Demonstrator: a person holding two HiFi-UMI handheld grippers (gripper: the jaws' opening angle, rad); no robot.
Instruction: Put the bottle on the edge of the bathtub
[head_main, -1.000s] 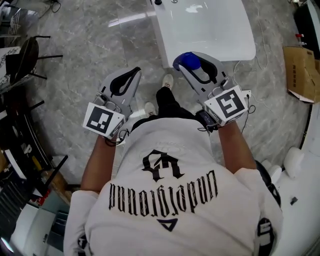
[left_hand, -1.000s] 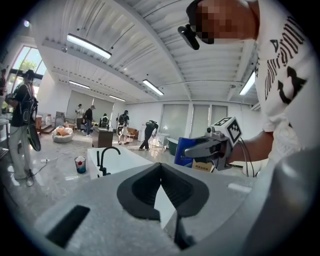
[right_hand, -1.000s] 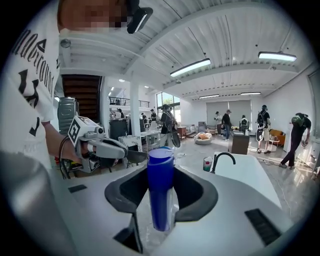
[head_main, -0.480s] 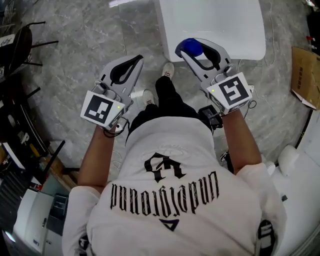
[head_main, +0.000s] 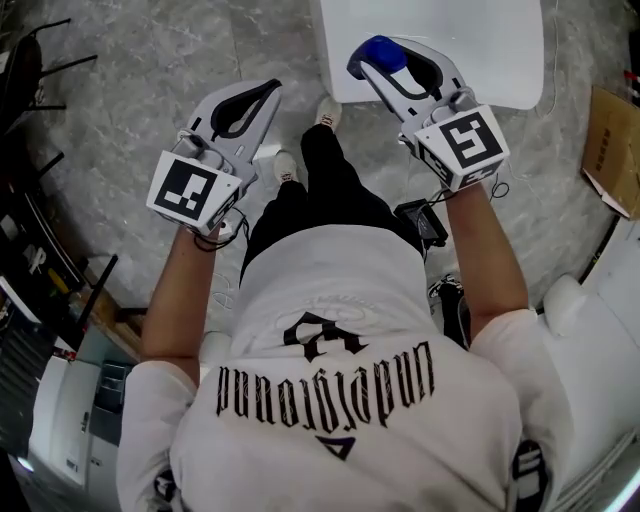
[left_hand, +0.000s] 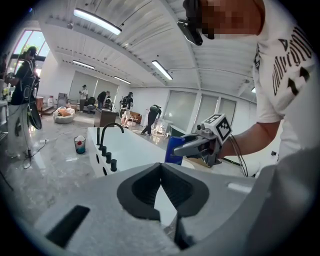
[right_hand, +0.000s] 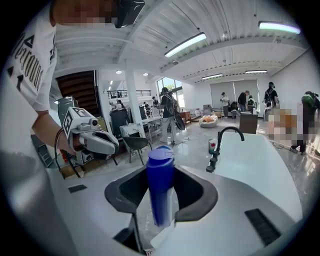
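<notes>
Blue bottle (right_hand: 160, 190) stands upright, clamped between the jaws of our right gripper (head_main: 388, 60), held in the air by the near end of the white bathtub (head_main: 470, 60). Our left gripper (left_hand: 161, 167) is closed on nothing. We should keep it level, pick flat rim away from the black faucet (right_hand: 220, 145), lower until the base sits flat, then release

The bottle (head_main: 375, 50) sits between the jaws of the right gripper (head_main: 388, 60), by the near corner of the bathtub (head_main: 470, 50). The left gripper (head_main: 262, 95) is to its left, over the floor.
</notes>
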